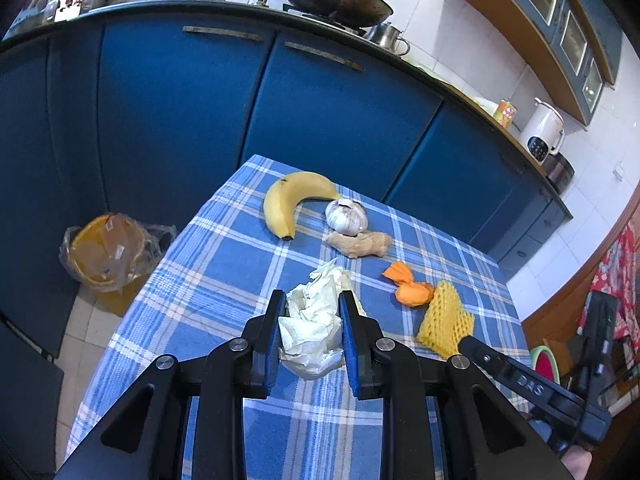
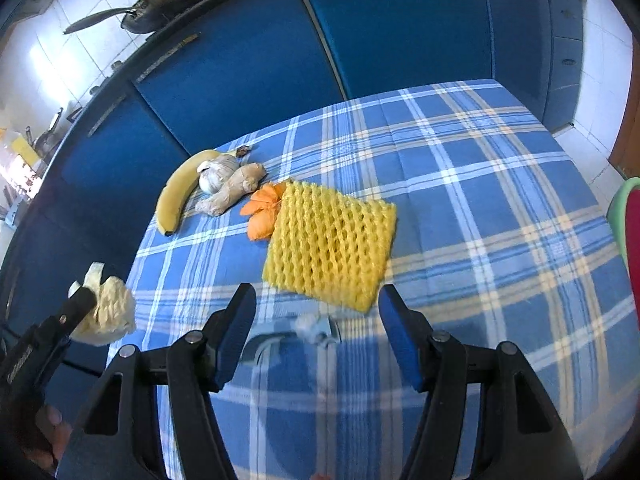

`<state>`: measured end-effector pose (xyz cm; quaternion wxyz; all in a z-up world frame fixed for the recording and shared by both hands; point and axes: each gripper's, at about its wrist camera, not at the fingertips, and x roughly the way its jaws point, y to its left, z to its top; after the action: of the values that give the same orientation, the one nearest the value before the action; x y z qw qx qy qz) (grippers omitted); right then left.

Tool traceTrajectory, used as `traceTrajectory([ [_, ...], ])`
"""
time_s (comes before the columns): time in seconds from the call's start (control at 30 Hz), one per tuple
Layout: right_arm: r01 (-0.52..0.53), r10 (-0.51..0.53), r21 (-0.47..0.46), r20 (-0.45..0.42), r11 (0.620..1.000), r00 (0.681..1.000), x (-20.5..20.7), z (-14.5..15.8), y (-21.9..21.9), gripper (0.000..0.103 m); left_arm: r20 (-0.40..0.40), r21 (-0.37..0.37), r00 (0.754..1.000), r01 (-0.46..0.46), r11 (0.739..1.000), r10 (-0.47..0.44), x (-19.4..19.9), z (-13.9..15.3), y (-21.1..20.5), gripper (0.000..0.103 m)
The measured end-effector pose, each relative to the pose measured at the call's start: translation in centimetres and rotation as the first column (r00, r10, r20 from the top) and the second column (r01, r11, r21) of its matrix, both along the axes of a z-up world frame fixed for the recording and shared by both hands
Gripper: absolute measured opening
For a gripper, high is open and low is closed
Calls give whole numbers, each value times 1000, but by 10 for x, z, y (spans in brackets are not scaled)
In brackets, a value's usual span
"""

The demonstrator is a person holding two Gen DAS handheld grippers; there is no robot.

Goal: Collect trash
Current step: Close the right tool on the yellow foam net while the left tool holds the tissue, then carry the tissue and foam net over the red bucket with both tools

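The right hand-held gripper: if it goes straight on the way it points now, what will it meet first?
Most likely the yellow foam fruit net, lying flat on the checked tablecloth just ahead of the open right hand-held gripper. Depth is unclear, so it could touch the cloth first.

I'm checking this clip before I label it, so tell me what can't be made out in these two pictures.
- Left wrist view: the lower part of the crumpled tissue is hidden behind the left gripper fingers.
- Left wrist view: what lies in the lined yellow bin is obscured by its plastic liner.
- Right wrist view: a small whitish scrap between the open right gripper fingers is too blurred to identify.
- Right wrist view: the foam fruit net covers part of the orange wrapper.
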<state>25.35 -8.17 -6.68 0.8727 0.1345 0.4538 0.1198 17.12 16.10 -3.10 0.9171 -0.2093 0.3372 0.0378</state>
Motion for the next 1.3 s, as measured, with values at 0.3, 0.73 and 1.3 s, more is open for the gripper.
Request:
traceTrajectory([
  [0.3, 35, -36, -20, -24, 999, 999, 19, -19, 3, 59, -3, -25, 1000, 15, 1000, -15, 5, -7, -1, 27],
  [0.73, 53, -52, -55, 19, 997, 998, 19, -26, 3, 25, -25, -33, 999, 18, 999, -19, 8, -15, -7, 27],
  [1.3, 21, -18, -15, 170, 1000, 985, -27, 24, -9, 12, 0, -28, 999, 51, 998, -51, 0, -1, -25, 27],
])
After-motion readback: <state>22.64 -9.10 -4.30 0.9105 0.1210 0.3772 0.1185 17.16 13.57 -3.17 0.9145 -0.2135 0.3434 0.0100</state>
